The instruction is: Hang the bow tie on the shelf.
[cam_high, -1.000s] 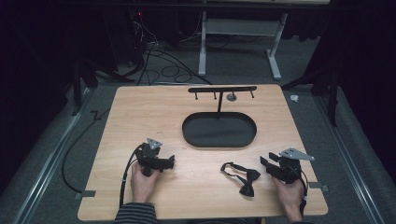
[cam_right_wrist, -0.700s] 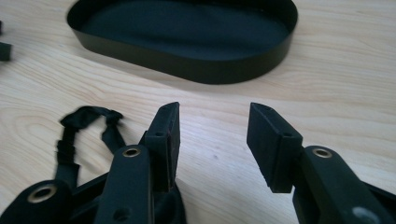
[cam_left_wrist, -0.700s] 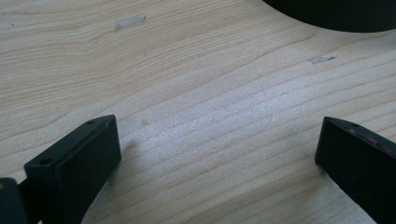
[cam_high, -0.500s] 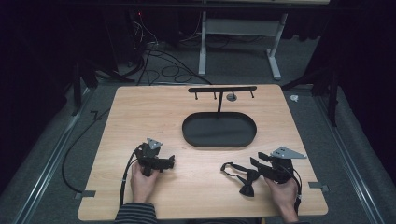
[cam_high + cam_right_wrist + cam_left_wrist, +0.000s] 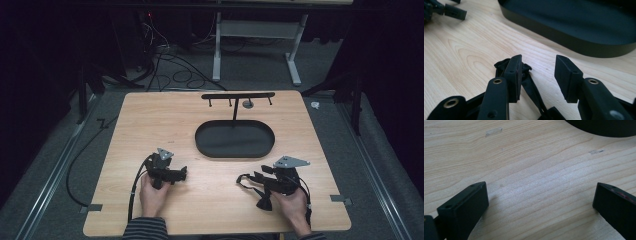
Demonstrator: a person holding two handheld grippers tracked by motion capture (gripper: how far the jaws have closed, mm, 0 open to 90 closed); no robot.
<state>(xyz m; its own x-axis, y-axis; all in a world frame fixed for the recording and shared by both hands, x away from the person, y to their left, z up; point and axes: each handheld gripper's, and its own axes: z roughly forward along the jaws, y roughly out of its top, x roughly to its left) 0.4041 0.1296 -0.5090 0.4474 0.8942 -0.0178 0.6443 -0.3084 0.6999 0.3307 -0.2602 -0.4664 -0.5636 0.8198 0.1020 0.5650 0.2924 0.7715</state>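
A black bow tie with a thin strap (image 5: 263,201) lies on the wooden table (image 5: 150,125) at the front right; its knotted strap end (image 5: 525,68) sits just below my right gripper's jaws. My right gripper (image 5: 254,178) (image 5: 537,65) is low over it, pointing left, open, with bare wood in the gap between its fingers. My left gripper (image 5: 184,173) (image 5: 540,197) rests on the table at the front left, jaws wide open with bare wood between them.
A black oval tray (image 5: 235,150) (image 5: 564,30) sits mid-table with a T-shaped stand (image 5: 237,96) rising from its far side. The tray's edge (image 5: 604,127) is just beyond my left gripper. Cables and desk legs stand on the floor beyond the table.
My right gripper has moved left and down over the bow tie's strap. The left gripper has stayed put.
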